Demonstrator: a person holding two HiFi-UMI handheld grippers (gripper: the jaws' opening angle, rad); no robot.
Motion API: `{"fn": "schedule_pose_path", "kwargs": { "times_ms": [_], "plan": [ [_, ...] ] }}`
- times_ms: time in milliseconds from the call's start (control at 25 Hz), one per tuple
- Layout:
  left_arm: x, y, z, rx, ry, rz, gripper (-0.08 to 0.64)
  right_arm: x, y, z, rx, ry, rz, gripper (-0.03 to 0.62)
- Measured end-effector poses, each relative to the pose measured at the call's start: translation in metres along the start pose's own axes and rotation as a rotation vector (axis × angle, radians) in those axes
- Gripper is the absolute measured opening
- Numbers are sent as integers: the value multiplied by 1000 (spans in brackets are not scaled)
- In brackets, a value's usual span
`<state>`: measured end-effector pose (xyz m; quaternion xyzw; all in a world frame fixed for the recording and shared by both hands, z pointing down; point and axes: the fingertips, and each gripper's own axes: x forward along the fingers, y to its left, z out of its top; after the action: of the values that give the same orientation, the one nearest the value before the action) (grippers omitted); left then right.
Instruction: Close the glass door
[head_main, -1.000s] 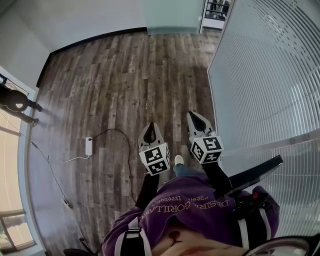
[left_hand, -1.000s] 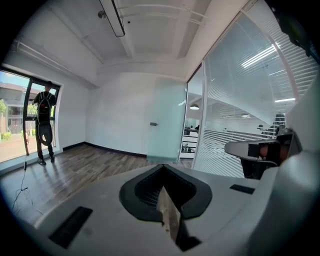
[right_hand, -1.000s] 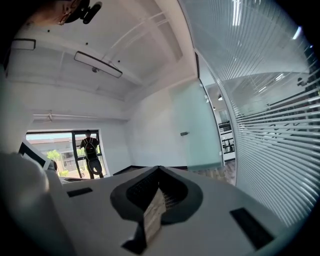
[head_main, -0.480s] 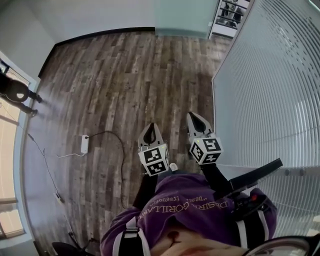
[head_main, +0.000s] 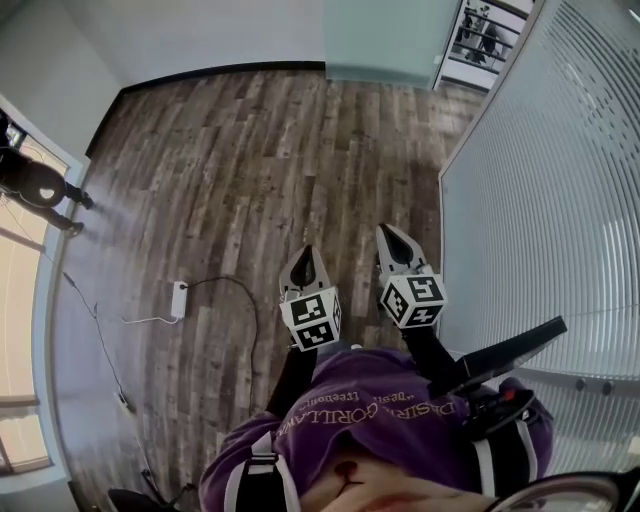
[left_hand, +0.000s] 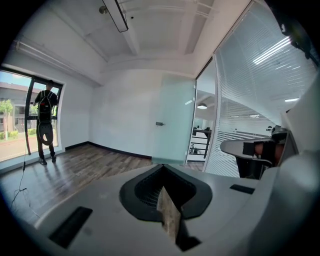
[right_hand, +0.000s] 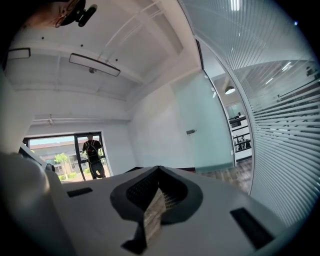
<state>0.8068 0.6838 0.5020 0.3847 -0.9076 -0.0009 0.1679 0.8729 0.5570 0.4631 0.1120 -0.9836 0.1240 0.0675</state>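
Observation:
The frosted glass door stands open at the far end of the room, beside the doorway. In the left gripper view the door is straight ahead, with its small handle on the left edge. It also shows in the right gripper view as a pale panel with the handle. My left gripper and right gripper are held side by side in front of my chest, pointing at the door and far from it. Both are shut and hold nothing.
A glass wall with striped blinds runs along the right. A white power strip with a cable lies on the wood floor at the left. A person stands by the window at the far left.
I have walked forward across the wood floor; the striped glass wall has slid back past me on the right. Both grippers stay shut, side by side.

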Motion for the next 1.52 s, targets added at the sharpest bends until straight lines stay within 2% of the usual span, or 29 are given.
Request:
{"fn": "schedule_pose_path", "kwargs": {
  "times_ms": [560,840,1000,1200,1520],
  "plan": [
    [116,66,54,24,-20,-44,2,132,-5,26,9,-30,-48,-3],
    [153,90,61,-15,-10,-44,2,178,-5,36,21,-43,-56,-3],
    [169,96,59,-50,3,-53,2,196,-12,33,22,-27,-65,-3],
    [203,102,60,-39,9,-31,2,231,-29,34,17,-32,-57,-3],
    [289,88,102,-31,-8,-9,2,306,-78,77,-16,-38,-10,-3]
  ]
}}
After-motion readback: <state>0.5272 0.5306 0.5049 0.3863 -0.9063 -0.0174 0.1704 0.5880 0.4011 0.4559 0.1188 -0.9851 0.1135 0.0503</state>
